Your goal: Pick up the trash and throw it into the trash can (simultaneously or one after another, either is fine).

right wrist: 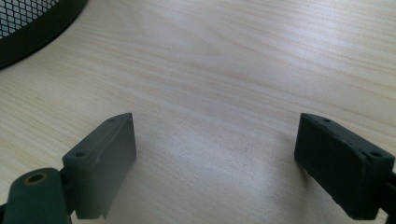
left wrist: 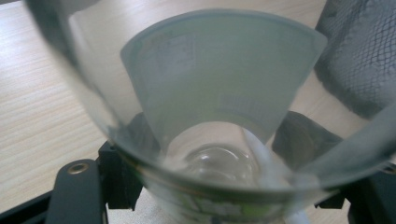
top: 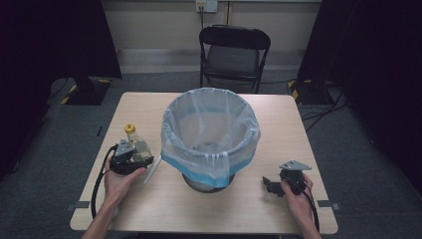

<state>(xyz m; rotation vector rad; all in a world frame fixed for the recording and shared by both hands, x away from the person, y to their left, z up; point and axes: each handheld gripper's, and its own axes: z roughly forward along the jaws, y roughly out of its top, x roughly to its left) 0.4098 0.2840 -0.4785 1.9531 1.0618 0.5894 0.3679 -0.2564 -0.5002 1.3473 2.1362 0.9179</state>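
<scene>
At twelve o'clock stands a black chair (top: 234,52), behind a pale wood-grain table (top: 278,209) bearing a black mesh bin (right wrist: 28,21) lined with a clear bag (top: 209,127) banded blue, a clear bottle (top: 138,146) with a yellow cap (top: 130,129) at nine o'clock, and black grippers.

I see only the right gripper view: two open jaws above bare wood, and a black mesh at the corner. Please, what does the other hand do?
Observer: The left gripper holds a clear bottle with a yellow cap.
Operator: What is the mesh?
Observer: A bin lined with a clear bag, mid-table.
Operator: Where is the bottle from it?
Observer: Just left of it, near a white strip on the table.
</scene>
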